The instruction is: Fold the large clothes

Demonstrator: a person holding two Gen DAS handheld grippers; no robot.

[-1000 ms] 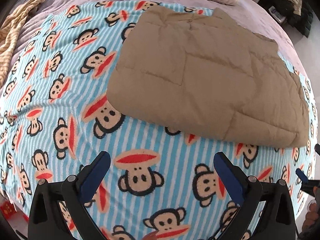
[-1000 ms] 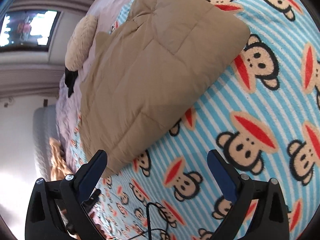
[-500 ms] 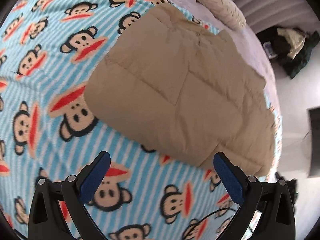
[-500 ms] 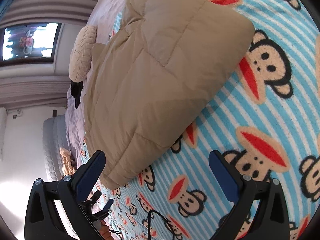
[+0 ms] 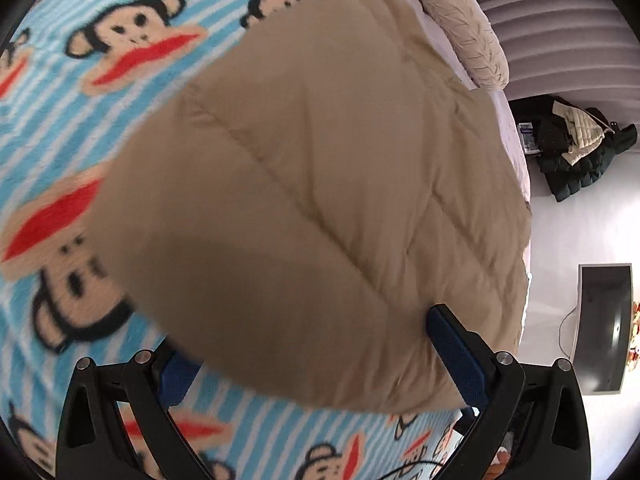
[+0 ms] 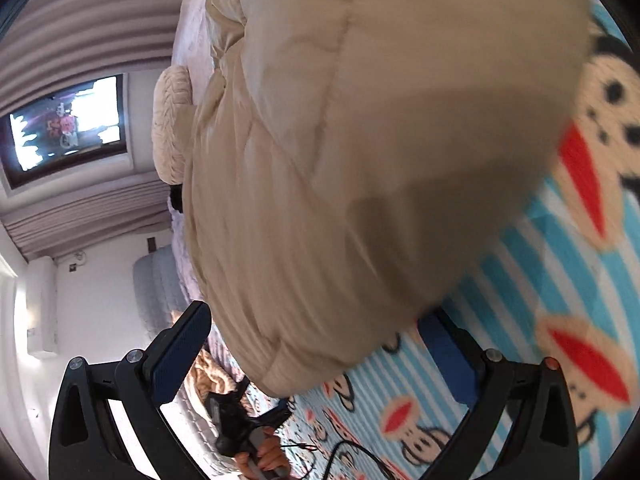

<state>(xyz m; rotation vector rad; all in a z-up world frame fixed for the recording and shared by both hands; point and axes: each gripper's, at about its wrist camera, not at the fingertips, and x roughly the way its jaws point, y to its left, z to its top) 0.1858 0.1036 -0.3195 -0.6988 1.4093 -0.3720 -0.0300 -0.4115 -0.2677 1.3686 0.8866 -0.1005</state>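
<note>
Item: tan quilted jacket (image 5: 320,184), folded, laid on monkey-print blanket (image 5: 80,80) over the bed. Left gripper (image 5: 320,360): jaws spread wide, set astride the jacket's near edge; nothing clamped. Right gripper (image 6: 320,348): jaws likewise wide, flanking a near corner. Cream pillow (image 5: 464,24) is noted beyond.
</note>
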